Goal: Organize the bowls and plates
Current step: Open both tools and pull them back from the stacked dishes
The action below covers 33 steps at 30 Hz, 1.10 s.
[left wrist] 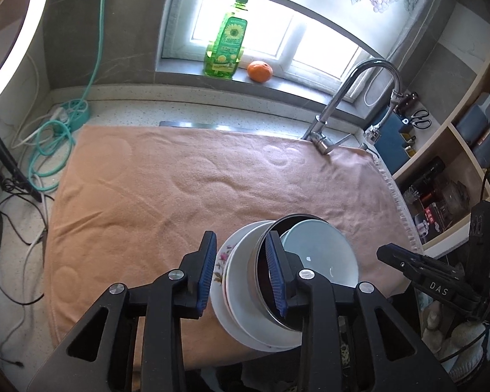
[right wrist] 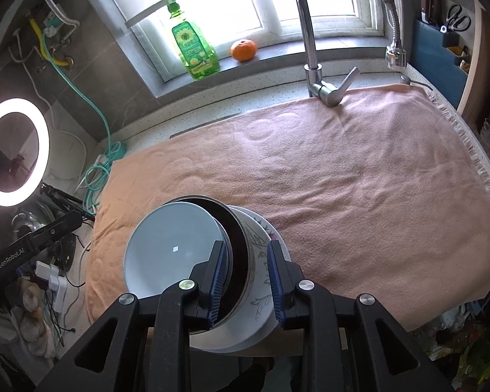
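- The left claw (left wrist: 240,272) reaches forward over the near edge of the towel (left wrist: 166,189), its 2 blue-padded fingers (left wrist: 207,271) parted around the left side of the dish stack; the right pad sits inside the dark bowl (left wrist: 261,261), the left pad stands clear of the floral plate (left wrist: 219,266), so it is open, not clamped.
- The right claw (right wrist: 245,277) comes in from the near side too, fingers (right wrist: 219,281) spread across the dark bowl's (right wrist: 236,241) rim and the leaf-patterned bowl (right wrist: 261,254); open, whether the pads touch I cannot tell.
- The stack sits at the towel's near edge: a pale blue bowl (right wrist: 173,245) tilted in the dark bowl, that within white bowls, on plates.
- The right claw's body (left wrist: 437,287) shows in the left view, lettered "DAS"; the left claw's arm (right wrist: 26,248) in the right view reads "GenRobot.AI".
- On the far windowsill stand a green bottle (right wrist: 192,45) with a sunflower label and an orange (right wrist: 244,49); its writing is too small to read.
- A faucet (right wrist: 310,39) rises at the towel's far edge.
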### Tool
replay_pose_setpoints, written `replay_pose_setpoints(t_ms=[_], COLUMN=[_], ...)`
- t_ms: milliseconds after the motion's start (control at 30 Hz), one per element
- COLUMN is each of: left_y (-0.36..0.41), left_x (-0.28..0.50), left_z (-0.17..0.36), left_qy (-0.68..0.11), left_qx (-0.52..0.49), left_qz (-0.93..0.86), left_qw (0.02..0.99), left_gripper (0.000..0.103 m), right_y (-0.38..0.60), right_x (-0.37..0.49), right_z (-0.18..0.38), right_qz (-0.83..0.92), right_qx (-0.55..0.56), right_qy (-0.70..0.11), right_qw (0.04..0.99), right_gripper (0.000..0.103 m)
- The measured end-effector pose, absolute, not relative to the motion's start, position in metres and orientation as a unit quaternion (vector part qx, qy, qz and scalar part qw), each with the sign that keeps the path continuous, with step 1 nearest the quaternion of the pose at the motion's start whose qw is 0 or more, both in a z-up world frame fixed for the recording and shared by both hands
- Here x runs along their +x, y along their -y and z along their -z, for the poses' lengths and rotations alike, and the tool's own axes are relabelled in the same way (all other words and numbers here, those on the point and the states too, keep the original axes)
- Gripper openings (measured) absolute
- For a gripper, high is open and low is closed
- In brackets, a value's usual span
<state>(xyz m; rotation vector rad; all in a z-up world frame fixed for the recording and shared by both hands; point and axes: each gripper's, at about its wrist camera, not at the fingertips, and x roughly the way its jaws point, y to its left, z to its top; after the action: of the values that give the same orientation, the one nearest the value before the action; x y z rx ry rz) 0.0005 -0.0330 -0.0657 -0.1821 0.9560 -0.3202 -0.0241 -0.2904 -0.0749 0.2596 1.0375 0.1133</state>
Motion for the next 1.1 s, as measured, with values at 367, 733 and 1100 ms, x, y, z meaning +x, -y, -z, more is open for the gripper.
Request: replay_pose_setpoints(t_ms=[367,733,1100], left_y=[0.047,0.066,0.068], left_x=[-0.041,-0.078,-0.088], left_z=[0.052,0.042,0.036], left_qy=[-0.429,-0.390,-0.385], left_qx=[-0.071,-0.044,-0.046], left_qz=[0.103,0.073,0.072], left_qw=[0.895,0.917,0.919], left_gripper=[0.061,0.080,0.081], right_y=[0.298,0.294,0.281], right_x=[-0.041,-0.077,-0.091], right_z=[0.062,0.048,0.038], right_qz=[-0.090,-0.090,-0.092], right_qx=[0.103,0.069,0.049], right_qy=[-0.466,-0.411,-0.384], right_qw=[0.874,0.905,0.917], right_gripper=[0.052,0.075,0.079])
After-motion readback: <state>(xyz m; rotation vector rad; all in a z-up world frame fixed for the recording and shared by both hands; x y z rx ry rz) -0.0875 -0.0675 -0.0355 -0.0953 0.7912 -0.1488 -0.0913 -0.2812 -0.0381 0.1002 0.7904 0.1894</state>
